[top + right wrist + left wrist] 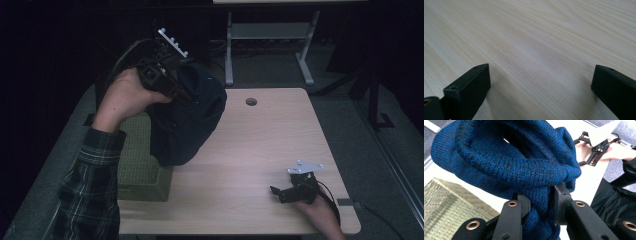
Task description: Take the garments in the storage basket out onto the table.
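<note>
Right gripper rests low at the near bench edge, jaws released, bare wood between them. Left gripper is raised, jaws clenched on a bunched fold of the blue knit garment, which hangs above the green basket.

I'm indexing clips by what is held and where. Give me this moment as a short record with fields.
held item: blue knitted garment, bunched and hanging above the table
holder: left gripper, jaws pinching a fold of the knit
other gripper: right gripper, jaws wide apart, nothing between them, low over the table near its front right
below the garment: green woven basket at the table's left edge
surface: light wooden table with a round cable hole
</note>
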`<state>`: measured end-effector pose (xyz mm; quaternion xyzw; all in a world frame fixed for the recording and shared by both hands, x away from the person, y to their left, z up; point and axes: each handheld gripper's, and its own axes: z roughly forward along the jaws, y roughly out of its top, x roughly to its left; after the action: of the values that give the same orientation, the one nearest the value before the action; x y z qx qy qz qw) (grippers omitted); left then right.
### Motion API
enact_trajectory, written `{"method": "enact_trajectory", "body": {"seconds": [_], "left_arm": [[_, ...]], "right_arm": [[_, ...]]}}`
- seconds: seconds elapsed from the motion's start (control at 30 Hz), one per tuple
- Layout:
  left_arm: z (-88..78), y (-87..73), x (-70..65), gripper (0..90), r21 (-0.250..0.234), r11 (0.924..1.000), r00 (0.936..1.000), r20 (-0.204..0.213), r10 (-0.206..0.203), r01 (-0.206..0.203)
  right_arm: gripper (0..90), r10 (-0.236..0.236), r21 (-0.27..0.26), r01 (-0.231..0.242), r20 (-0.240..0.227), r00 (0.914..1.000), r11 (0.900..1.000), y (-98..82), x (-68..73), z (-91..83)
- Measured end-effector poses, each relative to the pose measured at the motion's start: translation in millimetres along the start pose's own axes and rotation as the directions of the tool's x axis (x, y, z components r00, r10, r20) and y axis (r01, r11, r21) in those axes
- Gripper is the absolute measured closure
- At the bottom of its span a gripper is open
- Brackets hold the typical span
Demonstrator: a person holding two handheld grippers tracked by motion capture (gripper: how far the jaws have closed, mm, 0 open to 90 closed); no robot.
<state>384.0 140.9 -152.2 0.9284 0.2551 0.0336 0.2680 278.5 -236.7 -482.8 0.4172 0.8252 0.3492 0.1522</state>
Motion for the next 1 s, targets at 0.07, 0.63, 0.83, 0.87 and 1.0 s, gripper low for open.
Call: {"method": "enact_trajectory", "body": {"seconds": [0.07,0.63,0.83,0.87,1.0], "left_arm": [[4.2,3.8,-1.8,72.4,-0.003,1.0000,0.9999,0.010,0.004,-0.004],[39.0,34.3,-23.5,72.5,-0.019,0.9984,0.9943,0.091,0.055,-0.054],[61.4,39.4,-30.4,72.5,-0.015,0.9978,0.9895,0.128,0.066,-0.064],[65.4,40.1,-31.5,72.5,-0.018,0.9977,0.9885,0.136,0.067,-0.065],[81.3,43.1,-36.0,72.5,-0.008,0.9974,0.9849,0.157,0.072,-0.072]], "right_arm": [[2.0,0.001,0.000,-0.001,0.000,1.0000,1.000,0.0,0.1,0.0],[2.0,0.001,0.000,-0.001,-0.001,1.0000,1.000,0.0,0.0,0.0],[2.0,0.002,0.000,-0.002,-0.002,1.0000,1.000,0.0,0.1,-0.1],[2.0,0.002,0.000,-0.002,-0.002,1.0000,1.000,0.0,0.1,-0.1],[2.0,0.000,0.000,0.000,-0.001,1.0000,1.000,0.0,0.0,-0.1]]}}
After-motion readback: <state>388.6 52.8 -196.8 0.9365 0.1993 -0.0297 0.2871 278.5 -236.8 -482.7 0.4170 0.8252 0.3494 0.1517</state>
